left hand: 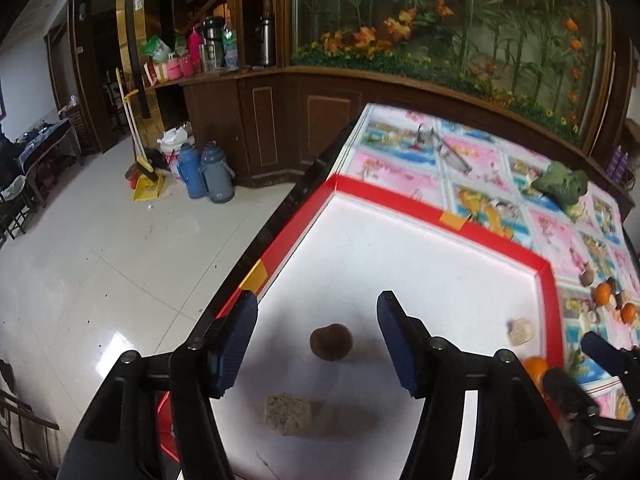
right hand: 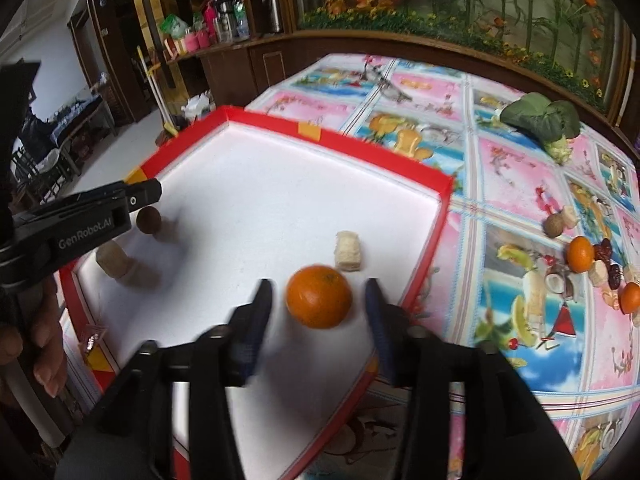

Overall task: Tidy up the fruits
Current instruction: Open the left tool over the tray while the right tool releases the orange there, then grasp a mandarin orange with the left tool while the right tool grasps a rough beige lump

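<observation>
— Between our right gripper (right hand: pixel 318 312) jaws sits the orange (right hand: pixel 319 301), inside the near right part of the red-rimmed tray (right hand: pixel 376 148). The jaws stand apart and the pads clear the fruit on both sides, so we hold nothing there.

— And our left gripper (left hand: pixel 318 338)?

— Likewise spread, with the small brown round fruit (left hand: pixel 331 341) lying on the white tray floor between its fingers, untouched. Just nearer than it rests a rough beige chunk (left hand: pixel 287 414), and a paler chunk (left hand: pixel 520 332) lies toward the tray's right edge.

— So what worries us?

— The orange mostly. It is round and sits on a smooth floor close to the low right rim; if we lift away at a slant, a pad could nudge it and we judge it might roll, perhaps against the pale chunk just beyond it. The brown fruit could roll the same way toward the beige chunk.

— Anything further out?

— On the patterned counter (right hand: pixel 516 184) to the right, well apart from the tray, the rest of the pile waits: two more oranges (right hand: pixel 580 254), dark red fruits (right hand: pixel 602 249) and a brown one. They crowd each other, so a wide reach there may scatter neighbours. The leafy green vegetable (right hand: pixel 540 118) at the far right is no fruit; we should not grab it by mistake.
</observation>
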The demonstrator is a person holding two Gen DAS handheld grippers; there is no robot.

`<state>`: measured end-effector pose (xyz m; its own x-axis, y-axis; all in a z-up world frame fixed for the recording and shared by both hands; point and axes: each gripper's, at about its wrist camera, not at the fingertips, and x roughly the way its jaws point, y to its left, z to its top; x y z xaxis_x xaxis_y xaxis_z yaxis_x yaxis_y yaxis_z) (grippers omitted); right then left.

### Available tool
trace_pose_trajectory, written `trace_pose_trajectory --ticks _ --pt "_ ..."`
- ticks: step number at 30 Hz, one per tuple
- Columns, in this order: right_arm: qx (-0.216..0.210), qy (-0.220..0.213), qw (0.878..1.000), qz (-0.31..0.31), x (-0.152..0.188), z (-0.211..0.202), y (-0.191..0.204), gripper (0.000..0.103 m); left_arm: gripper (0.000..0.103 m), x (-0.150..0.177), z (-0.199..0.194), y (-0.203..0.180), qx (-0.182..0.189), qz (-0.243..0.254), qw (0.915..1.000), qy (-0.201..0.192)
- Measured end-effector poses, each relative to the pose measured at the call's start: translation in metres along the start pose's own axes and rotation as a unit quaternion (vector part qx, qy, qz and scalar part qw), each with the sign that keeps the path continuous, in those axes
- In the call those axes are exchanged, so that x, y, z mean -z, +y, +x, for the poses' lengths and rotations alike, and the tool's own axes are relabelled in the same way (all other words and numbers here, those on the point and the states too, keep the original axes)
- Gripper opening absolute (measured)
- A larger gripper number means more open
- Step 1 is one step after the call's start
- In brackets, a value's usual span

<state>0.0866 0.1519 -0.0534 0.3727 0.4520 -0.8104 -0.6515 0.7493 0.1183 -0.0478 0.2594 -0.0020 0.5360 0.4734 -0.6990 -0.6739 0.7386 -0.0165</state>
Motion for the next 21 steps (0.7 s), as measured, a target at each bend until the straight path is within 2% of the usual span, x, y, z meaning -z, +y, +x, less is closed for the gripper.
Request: trace_pose_trajectory --ticks 1,4,8,14,17,21 --pt "0.002 -0.01 1.0 0.004 0.0 -0.006 -0.002 0.071 0.063 -0.001 -0.002 -0.001 0.003 0.001 1.0 -0.004" --pt "0.009 -0.041 0.999 0.014 0.0 -0.029 -0.012 0.071 0.073 -0.003 -0.015 -0.012 0.023 0.0 0.9994 -0.027" --pt "0.032 -0.064 0.997 0.039 0.011 -0.06 -0.043 0.071 0.077 -0.003 -0.026 -0.041 0.055 0.019 0.9973 -0.044" --pt "0.114 -0.069 0.984 0.114 0.065 -0.105 -0.134 0.071 0.078 0.01 -0.031 -0.112 0.109 0.082 0.9902 -0.031" --pt "0.157 -0.06 0.97 0.173 0.092 -0.119 -0.193 0.071 0.078 0.018 -0.031 -0.152 0.134 0.119 0.9837 -0.017" --pt "0.188 -0.053 0.957 0.213 0.113 -0.126 -0.242 0.071 0.078 0.029 -0.027 -0.204 0.151 0.155 0.9762 -0.006"
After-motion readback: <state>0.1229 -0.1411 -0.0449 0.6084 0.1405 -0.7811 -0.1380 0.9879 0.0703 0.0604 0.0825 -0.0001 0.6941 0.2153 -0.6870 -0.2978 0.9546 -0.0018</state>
